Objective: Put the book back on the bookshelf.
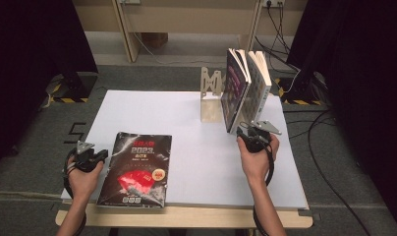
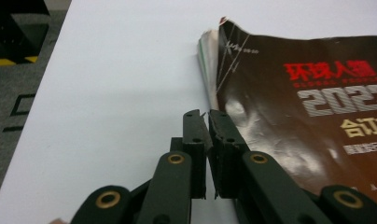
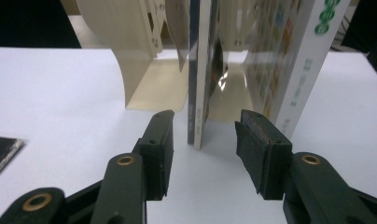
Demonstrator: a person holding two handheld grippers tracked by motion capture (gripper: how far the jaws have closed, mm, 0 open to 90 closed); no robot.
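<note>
A black glossy magazine (image 1: 136, 169) with red and white print lies flat at the front left of the white tabletop (image 1: 201, 162). My left gripper (image 1: 104, 156) is at the magazine's left edge. In the left gripper view its jaws (image 2: 207, 116) are shut on that edge of the magazine (image 2: 308, 121). A thin dark book (image 1: 234, 93) and a white book (image 1: 258, 86) stand upright beside a cream bookend (image 1: 211, 96). My right gripper (image 1: 243, 130) is open, its jaws (image 3: 205, 123) on either side of the thin book's (image 3: 198, 93) lower edge without touching it.
The white book (image 3: 294, 70) leans just right of the right jaw, and the bookend (image 3: 144, 70) stands just left. Cables (image 1: 324, 147) trail over the grey floor to the right. The wooden table edge (image 1: 186, 216) runs along the front.
</note>
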